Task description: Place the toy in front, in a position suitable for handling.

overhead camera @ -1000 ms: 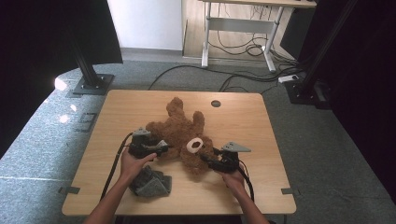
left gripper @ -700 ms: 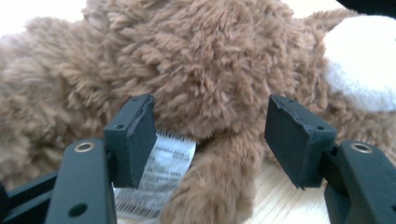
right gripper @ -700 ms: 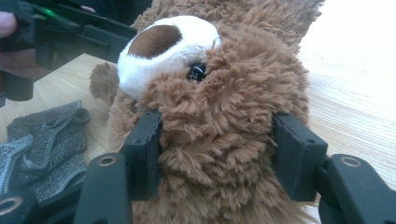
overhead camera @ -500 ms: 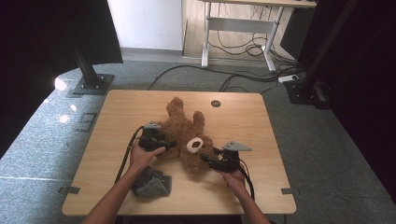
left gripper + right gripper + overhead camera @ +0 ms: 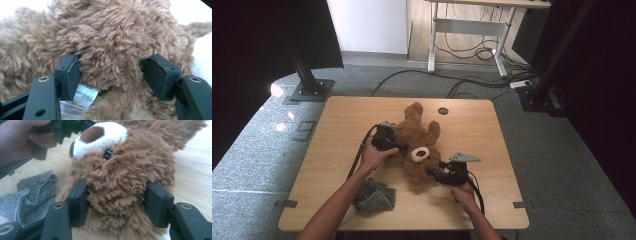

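A brown teddy bear (image 5: 414,132) lies on its back on the wooden table (image 5: 342,120), white muzzle (image 5: 419,153) up. My left gripper (image 5: 401,145) is at the bear's left side. In the left gripper view its jaws (image 5: 112,75) stand open around a lump of fur (image 5: 112,45), with a white label (image 5: 80,97) below. My right gripper (image 5: 432,171) comes in from the front right. In the right gripper view its pads (image 5: 116,200) press into the fur of the bear's head (image 5: 120,177), just below the black eye. Those jaws have just closed slightly.
A crumpled grey cloth (image 5: 374,195) lies near the front edge beside the left forearm, also in the right gripper view (image 5: 32,195). A dark round hole (image 5: 443,110) sits at the back of the table. Black stands, cables and a desk frame are on the floor behind.
My left hand and gripper have moved away from the cloth, up and right, onto the bear's side. The right gripper and the bear have kept still.
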A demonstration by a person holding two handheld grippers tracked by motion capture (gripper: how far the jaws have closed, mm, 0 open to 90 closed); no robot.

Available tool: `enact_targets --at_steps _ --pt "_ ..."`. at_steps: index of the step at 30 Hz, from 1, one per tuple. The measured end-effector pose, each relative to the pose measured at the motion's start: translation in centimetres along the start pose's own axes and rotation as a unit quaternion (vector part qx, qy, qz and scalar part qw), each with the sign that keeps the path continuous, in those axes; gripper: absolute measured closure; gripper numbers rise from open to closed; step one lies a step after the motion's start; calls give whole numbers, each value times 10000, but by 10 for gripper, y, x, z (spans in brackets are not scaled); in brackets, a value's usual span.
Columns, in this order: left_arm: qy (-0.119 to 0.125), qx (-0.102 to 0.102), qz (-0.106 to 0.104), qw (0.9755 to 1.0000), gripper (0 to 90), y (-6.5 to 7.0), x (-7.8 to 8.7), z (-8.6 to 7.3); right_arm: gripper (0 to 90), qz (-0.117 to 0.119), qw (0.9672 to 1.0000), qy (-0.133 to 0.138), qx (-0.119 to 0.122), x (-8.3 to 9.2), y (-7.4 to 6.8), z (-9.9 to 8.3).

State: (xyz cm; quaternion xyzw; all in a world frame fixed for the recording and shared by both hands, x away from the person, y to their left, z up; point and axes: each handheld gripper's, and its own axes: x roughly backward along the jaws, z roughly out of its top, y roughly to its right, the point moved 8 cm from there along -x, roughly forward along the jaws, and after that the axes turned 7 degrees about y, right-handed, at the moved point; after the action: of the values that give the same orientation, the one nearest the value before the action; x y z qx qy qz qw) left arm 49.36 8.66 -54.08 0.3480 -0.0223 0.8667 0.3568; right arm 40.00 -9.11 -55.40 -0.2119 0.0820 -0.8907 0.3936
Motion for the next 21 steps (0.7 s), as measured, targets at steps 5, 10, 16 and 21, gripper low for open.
enact_targets --at_steps 5,10,16,21 --pt "-125 -47 -72 9999 347 1 -14 14 433 61 10000 -26 22 -3 -7 -3" --pt "-49 115 -239 9996 410 4 -21 18 497 248 9993 -157 223 -14 -25 -9" --pt "112 128 -6 9999 400 -7 -7 21 495 468 9982 -197 315 -32 -41 -5" --pt "248 -65 123 9996 395 -8 14 23 472 559 9977 -169 354 -35 -45 -4"
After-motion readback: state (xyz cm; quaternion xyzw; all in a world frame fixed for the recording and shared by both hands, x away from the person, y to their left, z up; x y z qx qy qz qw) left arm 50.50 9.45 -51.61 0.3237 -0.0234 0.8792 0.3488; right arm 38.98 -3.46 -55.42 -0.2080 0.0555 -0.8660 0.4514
